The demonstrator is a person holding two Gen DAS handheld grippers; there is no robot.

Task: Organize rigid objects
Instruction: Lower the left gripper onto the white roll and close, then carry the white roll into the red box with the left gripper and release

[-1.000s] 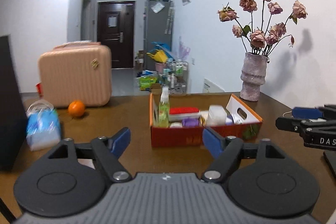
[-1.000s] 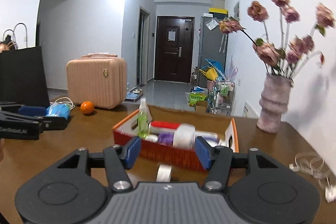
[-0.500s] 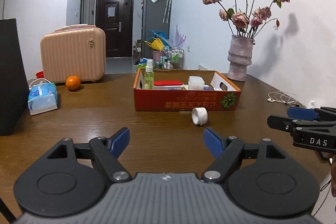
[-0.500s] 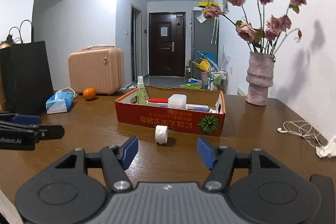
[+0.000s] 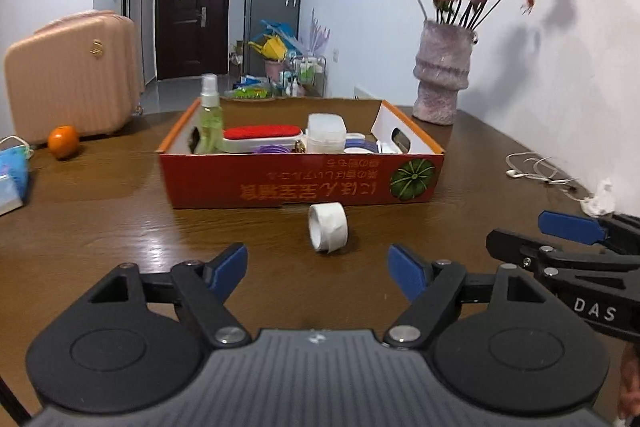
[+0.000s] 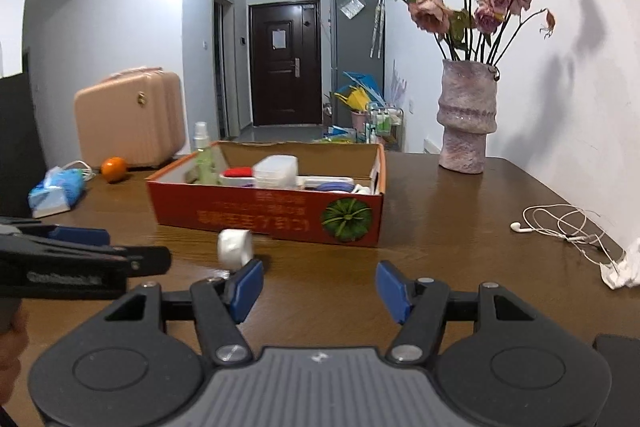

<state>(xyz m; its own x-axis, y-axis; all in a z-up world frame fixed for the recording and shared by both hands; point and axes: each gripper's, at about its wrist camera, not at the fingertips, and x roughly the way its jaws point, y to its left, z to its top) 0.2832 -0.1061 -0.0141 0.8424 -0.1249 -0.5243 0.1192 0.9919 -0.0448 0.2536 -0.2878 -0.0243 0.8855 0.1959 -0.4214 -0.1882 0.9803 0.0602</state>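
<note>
Tape roll (image 5: 327,227) lies on its side on the table (image 5: 120,219), just before the box (image 5: 300,183), at twelve o'clock from the empty left tool (image 5: 318,267), whose jaws are closing, while the right tool (image 6: 318,287), half open and empty, has it at eleven o'clock.

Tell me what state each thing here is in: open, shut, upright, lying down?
Left gripper: jaws closing, nothing between them.
Right gripper: open, holding nothing.
Cardboard box: open-topped, holding items.
White tape roll: on its side on the table, outside the box.
Spray bottle: upright in the box.
Vase: upright, holding flowers.
</note>
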